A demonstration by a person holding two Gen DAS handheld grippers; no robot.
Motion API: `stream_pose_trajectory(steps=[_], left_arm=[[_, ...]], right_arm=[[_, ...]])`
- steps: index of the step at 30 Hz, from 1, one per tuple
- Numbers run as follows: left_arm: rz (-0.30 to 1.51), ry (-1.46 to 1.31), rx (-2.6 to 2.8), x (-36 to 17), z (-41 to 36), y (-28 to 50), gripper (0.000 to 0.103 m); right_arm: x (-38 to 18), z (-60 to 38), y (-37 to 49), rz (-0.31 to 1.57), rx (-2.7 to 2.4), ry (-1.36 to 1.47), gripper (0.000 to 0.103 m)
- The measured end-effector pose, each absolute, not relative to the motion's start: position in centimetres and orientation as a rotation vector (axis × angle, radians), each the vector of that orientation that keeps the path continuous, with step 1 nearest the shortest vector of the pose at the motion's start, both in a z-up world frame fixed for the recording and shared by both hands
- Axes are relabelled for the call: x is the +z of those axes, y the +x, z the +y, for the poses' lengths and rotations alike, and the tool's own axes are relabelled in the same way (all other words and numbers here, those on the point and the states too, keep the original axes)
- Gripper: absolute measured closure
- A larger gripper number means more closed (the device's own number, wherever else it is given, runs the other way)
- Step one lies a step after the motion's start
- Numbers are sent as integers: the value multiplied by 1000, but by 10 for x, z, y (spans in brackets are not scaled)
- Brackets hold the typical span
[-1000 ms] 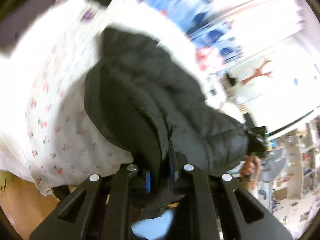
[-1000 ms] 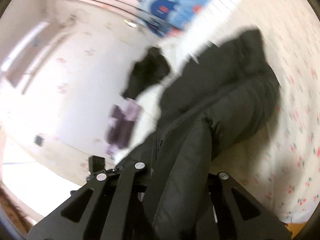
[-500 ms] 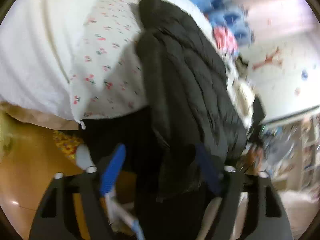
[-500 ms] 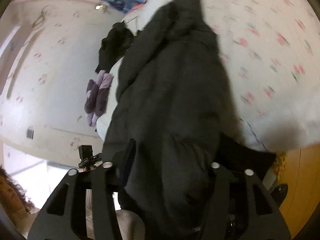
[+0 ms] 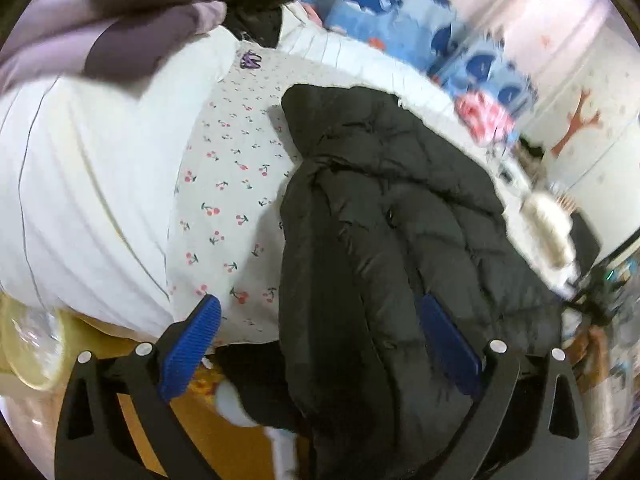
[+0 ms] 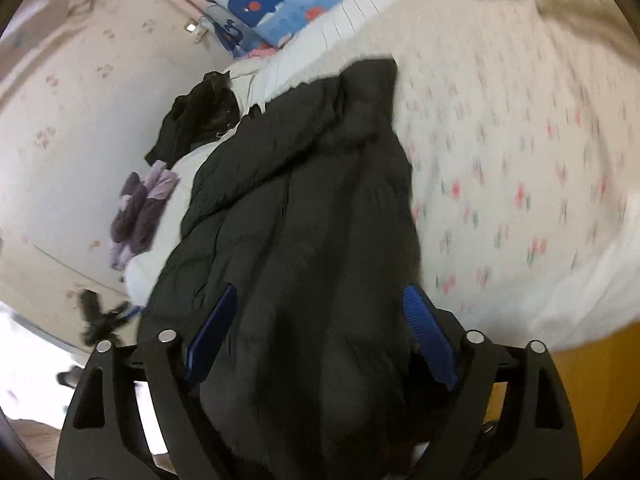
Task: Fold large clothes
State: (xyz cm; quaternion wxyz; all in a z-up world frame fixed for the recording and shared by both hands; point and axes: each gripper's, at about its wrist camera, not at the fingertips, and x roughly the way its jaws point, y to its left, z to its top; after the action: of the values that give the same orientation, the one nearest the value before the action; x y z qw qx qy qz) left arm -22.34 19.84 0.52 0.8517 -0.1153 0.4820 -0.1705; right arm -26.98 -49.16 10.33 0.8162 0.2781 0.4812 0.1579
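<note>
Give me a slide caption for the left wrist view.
Left gripper, jaws just opened, straddles the black puffer jacket lying on the cherry-print bedsheet.

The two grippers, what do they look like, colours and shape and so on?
Both look alike. The left gripper and right gripper each have two matte black angular fingers with triangular cut-outs and round silver screw heads near the top. Each finger ends in a bright blue ribbed pad. No cables or markings show, and no sleeve or hand is in view.
</note>
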Motion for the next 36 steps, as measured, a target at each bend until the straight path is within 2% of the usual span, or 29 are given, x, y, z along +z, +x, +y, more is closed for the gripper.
stream_pose_trajectory(steps=[8,14,18,24,28,31,36], left_arm=[[1117,-238,-396,-31,182,-214,7],[1182,-264,-475,-54,170,-218,7],[1158,-265,-455,-53,176,-224,8],[1084,-72,-370,-33,156,-237,7],[1077,-2,-336,-29,150,-247,7],[1105,-63,-382,-34,160,-253,7],[1205,-405,-498,-72,193,-246,7]], right_arm=[[97,-481,-253,1059,259,447,16],[68,-476,-249,1176,281,412,16],[50,-492,-264,1189,310,534,16],[64,-498,-276,1125,271,518,15],[56,-489,-273,1213,289,468,14],[44,-494,-283,1242,341,558,11],[27,-496,-291,1201,452,736,10]])
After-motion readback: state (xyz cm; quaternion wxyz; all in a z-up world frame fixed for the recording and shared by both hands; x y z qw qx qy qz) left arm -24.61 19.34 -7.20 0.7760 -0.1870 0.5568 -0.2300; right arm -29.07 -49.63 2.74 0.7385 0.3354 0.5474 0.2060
